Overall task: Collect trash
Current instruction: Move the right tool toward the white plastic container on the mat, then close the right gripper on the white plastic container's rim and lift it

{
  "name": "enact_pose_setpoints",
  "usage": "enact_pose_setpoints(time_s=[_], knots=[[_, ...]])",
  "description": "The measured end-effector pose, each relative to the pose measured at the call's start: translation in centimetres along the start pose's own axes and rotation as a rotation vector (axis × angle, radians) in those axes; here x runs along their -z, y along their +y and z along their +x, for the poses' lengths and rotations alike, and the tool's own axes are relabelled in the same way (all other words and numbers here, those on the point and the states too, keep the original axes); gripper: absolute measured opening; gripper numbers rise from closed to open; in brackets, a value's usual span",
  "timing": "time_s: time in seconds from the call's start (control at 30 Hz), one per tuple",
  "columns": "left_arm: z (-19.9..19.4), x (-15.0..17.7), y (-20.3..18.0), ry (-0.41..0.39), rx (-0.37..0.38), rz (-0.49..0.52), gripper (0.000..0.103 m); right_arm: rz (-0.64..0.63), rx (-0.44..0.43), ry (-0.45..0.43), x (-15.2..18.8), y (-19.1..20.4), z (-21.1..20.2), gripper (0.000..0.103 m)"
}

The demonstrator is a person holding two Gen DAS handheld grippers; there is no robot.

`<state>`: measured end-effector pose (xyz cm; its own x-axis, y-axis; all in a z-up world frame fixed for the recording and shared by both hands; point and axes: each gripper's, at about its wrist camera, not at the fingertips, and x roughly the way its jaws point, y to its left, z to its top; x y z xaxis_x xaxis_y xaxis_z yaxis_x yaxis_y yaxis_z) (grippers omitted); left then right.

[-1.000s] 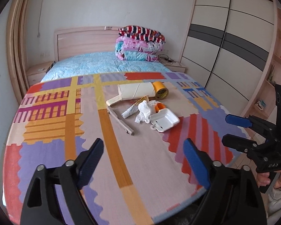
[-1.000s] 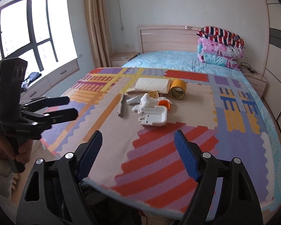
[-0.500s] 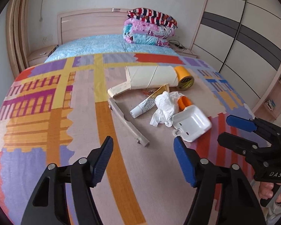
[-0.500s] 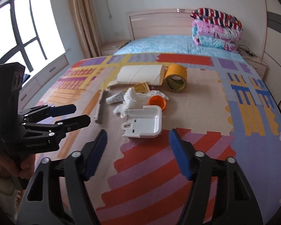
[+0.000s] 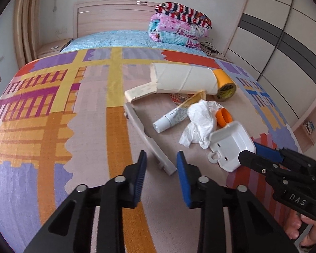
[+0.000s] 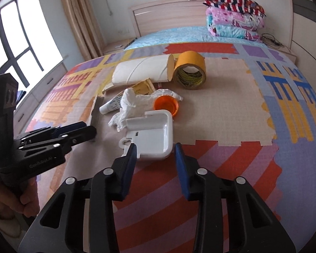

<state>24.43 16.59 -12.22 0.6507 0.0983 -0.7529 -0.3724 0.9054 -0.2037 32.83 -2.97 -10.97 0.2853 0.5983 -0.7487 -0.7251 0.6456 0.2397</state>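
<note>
A pile of trash lies on the patterned bed cover. A grey strip [image 5: 150, 142] lies nearest my left gripper [image 5: 160, 164], which is open with the strip's near end between its fingertips. A white plastic case [image 6: 152, 133] lies in front of my right gripper [image 6: 154, 155], which is open at the case's near edge. The case also shows in the left wrist view [image 5: 231, 144]. Behind lie crumpled white paper [image 6: 132, 105], a white tube [image 5: 170, 120], an orange cap [image 6: 166, 105], a cream cardboard tube [image 6: 142, 72] and a yellow tape roll [image 6: 189, 72].
Folded quilts [image 6: 234, 20] are stacked at the headboard [image 5: 113, 16]. A wardrobe [image 5: 284, 35] stands on the right of the bed, a window [image 6: 12, 48] and curtain on the left. A flat cream piece [image 5: 140, 91] lies by the cardboard tube.
Both grippers have moved forward and down toward the trash pile. Both have narrowed their opening. The left now frames the grey strip's end; the right now reaches the white case.
</note>
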Motion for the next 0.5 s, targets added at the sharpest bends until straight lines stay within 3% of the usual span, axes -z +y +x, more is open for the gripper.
enact_pose_setpoints(time_s=[0.03, 0.23, 0.5], knots=[[0.0, 0.0, 0.2, 0.001, -0.001, -0.017, 0.017, 0.005, -0.001, -0.002, -0.1, -0.1, 0.1, 0.032], [-0.4, 0.4, 0.6, -0.007, -0.013, -0.043, 0.010, 0.021, -0.005, -0.022, 0.0, 0.0, -0.4, 0.029], [-2.4, 1.1, 0.7, -0.032, -0.011, -0.052, 0.009, 0.022, -0.015, -0.047, 0.1, 0.0, -2.1, 0.027]])
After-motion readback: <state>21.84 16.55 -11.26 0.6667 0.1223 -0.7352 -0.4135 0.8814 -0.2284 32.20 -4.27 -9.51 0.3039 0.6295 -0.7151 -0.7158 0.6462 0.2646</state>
